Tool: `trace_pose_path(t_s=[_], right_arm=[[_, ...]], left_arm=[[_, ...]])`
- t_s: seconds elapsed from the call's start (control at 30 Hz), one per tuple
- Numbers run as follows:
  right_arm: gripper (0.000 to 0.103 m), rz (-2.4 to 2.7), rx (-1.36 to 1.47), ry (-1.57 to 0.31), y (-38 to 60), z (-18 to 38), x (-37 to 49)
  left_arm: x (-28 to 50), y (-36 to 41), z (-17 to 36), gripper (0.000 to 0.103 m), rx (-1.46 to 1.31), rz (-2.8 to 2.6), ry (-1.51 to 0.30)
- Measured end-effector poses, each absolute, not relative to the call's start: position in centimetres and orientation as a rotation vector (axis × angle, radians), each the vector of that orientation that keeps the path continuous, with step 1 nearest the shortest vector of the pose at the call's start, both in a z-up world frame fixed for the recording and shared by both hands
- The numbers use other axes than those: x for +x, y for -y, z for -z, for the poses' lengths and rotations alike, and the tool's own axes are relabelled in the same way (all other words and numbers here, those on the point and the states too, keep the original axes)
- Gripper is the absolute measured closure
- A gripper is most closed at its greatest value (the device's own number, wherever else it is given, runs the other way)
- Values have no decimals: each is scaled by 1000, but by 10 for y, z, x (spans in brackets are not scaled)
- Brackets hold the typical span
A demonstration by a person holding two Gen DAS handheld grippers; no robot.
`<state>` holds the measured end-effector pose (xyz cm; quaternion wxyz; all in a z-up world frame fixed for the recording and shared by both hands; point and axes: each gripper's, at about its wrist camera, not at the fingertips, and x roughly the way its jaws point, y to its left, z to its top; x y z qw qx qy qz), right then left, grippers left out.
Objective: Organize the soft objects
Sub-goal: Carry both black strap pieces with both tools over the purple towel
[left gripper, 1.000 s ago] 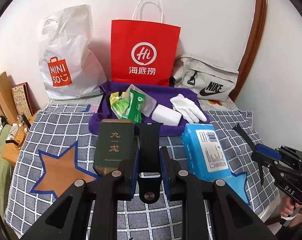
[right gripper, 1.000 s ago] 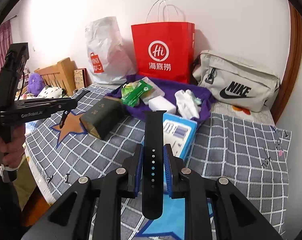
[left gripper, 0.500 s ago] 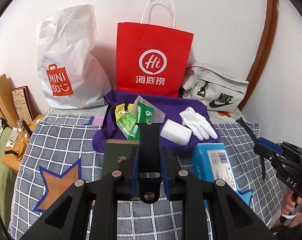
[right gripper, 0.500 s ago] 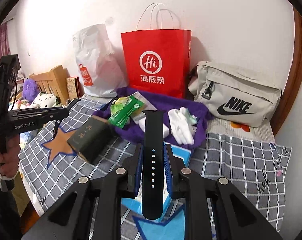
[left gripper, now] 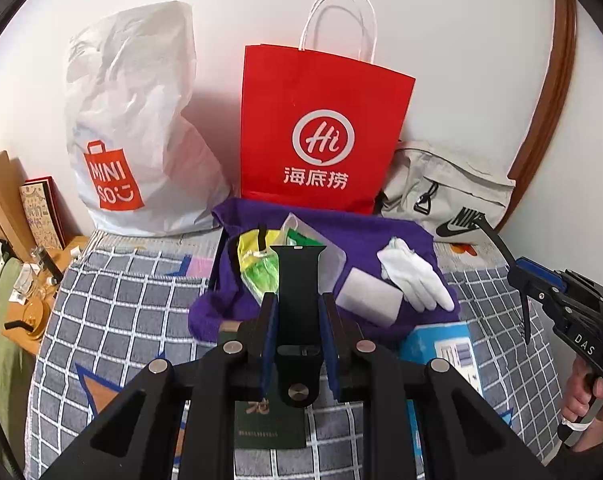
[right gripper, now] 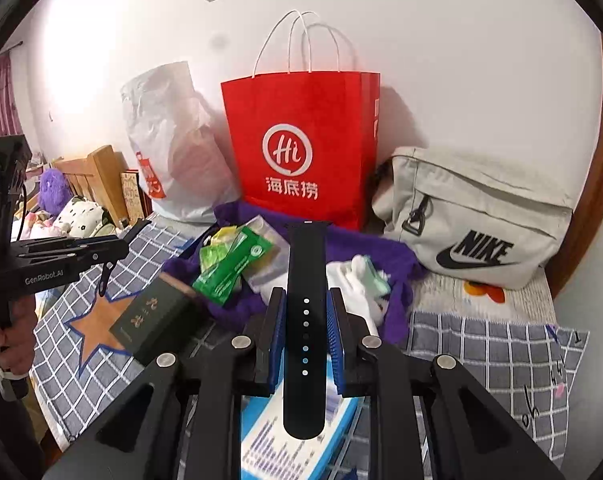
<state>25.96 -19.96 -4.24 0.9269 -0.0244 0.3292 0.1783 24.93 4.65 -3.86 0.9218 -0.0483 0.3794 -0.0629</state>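
Observation:
My left gripper [left gripper: 298, 300] is shut on a short black watch strap [left gripper: 297, 272] with a metal stud, held upright between the blue pads. My right gripper [right gripper: 306, 296] is shut on a longer black strap [right gripper: 305, 256] with a row of holes. Both hang over a purple cloth [left gripper: 373, 236] on the bed. On the cloth lie green packets [left gripper: 261, 272], a white block [left gripper: 367, 300] and a white glove [left gripper: 417, 276]. A red paper bag [left gripper: 321, 132] stands open-topped right behind the cloth.
A white plastic Miniso bag [left gripper: 133, 128] leans left of the red bag, a grey Nike bag [left gripper: 449, 196] right of it. A dark green box [right gripper: 153, 316] and a blue wipes pack [left gripper: 449, 348] lie on the checked blanket [left gripper: 121, 312]. A wooden side table [left gripper: 21, 320] stands at the left.
Both grippers have moved forward toward the bags with their straps still gripped. The green box and blue pack have slid down under the grippers, and the bags look bigger.

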Motion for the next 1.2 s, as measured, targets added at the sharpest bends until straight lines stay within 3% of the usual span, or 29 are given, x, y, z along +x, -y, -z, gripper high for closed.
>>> trace_pose_path(t_s=[0.47, 1.2], right_arm=[[83, -384, -65, -647, 190, 33, 316], [83, -429, -12, -783, 186, 92, 377]], left_arm=[[291, -51, 45, 83, -105, 112, -800], [367, -48, 81, 83, -138, 112, -861]])
